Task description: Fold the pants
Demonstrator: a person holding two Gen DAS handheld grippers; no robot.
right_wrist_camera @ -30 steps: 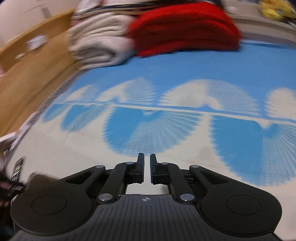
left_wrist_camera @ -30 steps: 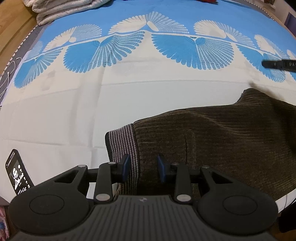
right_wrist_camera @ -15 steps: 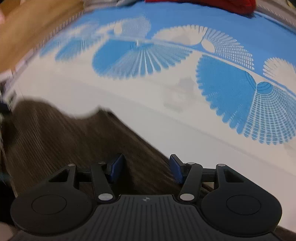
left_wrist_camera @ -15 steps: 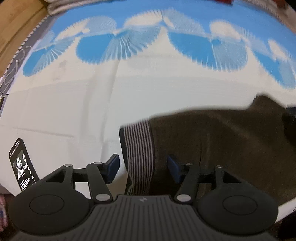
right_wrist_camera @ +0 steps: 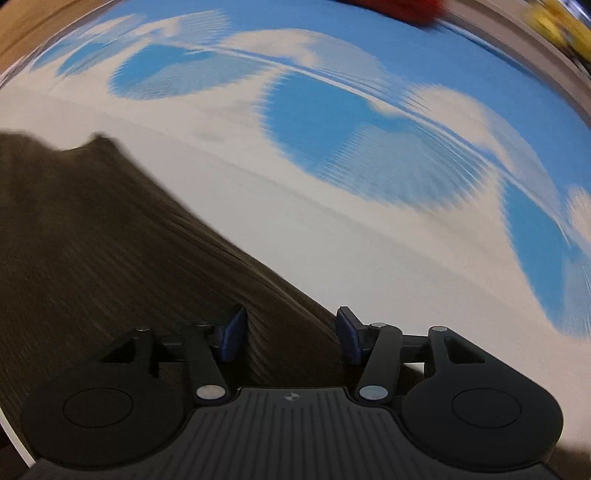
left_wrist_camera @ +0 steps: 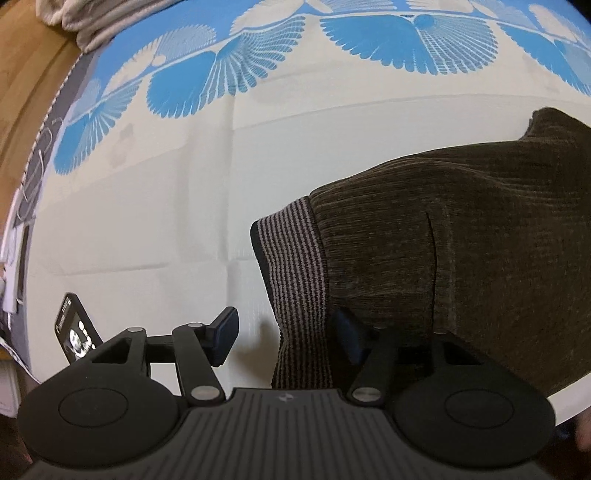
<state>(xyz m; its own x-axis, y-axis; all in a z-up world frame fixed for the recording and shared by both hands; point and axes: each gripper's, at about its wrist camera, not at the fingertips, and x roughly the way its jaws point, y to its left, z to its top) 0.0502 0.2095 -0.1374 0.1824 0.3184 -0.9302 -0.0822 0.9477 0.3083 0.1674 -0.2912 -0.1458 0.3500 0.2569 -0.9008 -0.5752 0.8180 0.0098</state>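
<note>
Both grippers went from nearly closed a second ago to spread wide; right one also swung off the bare sheet onto the garment. Left gripper is released, jaws apart, straddling the grey-and-black striped ribbed waistband of the dark brown corduroy pants; nothing pinched. Right gripper is also released, jaws wide, over a ridge at the pants' edge; that view is motion-blurred, so contact is unclear. Pants lie flat on the white bedsheet with blue fan print, toward its near edge. Black smartphone with lit screen rests on the sheet left of the left gripper. Folded beige blankets sit at the far corner.
</note>
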